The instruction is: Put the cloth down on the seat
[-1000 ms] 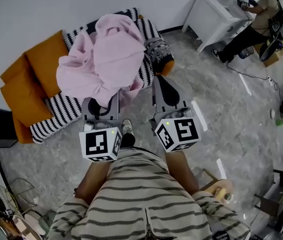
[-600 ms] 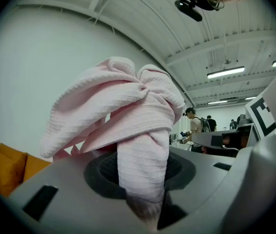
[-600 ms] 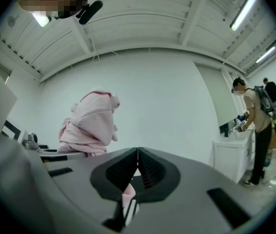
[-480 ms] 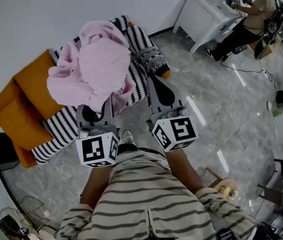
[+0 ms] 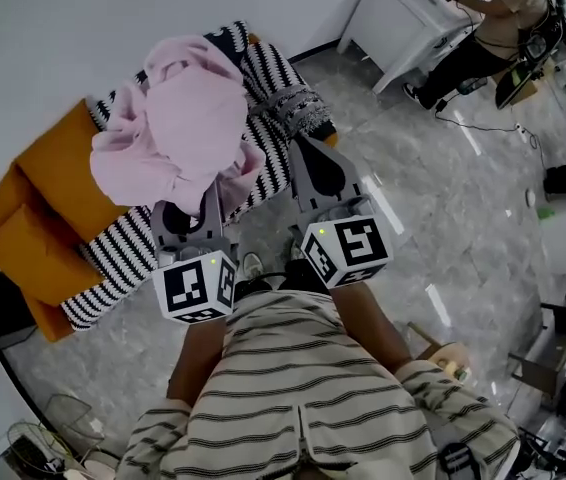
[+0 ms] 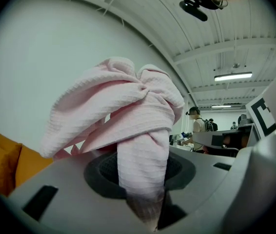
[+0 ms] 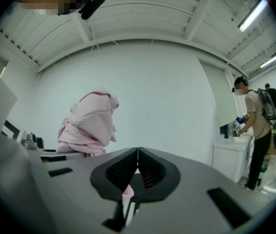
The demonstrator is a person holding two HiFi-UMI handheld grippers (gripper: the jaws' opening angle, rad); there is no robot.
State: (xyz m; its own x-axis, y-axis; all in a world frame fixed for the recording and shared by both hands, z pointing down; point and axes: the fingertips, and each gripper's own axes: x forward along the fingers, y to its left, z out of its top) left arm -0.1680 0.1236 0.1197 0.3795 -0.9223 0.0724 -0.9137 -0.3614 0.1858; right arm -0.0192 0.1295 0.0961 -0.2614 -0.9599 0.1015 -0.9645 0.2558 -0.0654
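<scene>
A bunched pink cloth (image 5: 178, 128) hangs above the sofa seat with its black-and-white striped cover (image 5: 128, 243). My left gripper (image 5: 210, 186) is shut on it, and a thick fold of the cloth (image 6: 128, 116) runs down between the jaws (image 6: 143, 189). To the right of the cloth, my right gripper (image 5: 303, 143) is shut with its tips meeting and nothing pinched (image 7: 137, 152). In the right gripper view the cloth (image 7: 87, 121) shows to the left. Both grippers point level toward the sofa.
Orange cushions (image 5: 48, 168) lie at the sofa's left and a patterned cushion (image 5: 298, 108) at its right end. A white desk (image 5: 403, 18) with a person (image 5: 483, 38) stands at the far right. A wire basket (image 5: 33, 438) sits on the marble floor at bottom left.
Both grippers have moved toward the sofa with the cloth still in the left one. The cloth now hangs more fully over the striped seat.
</scene>
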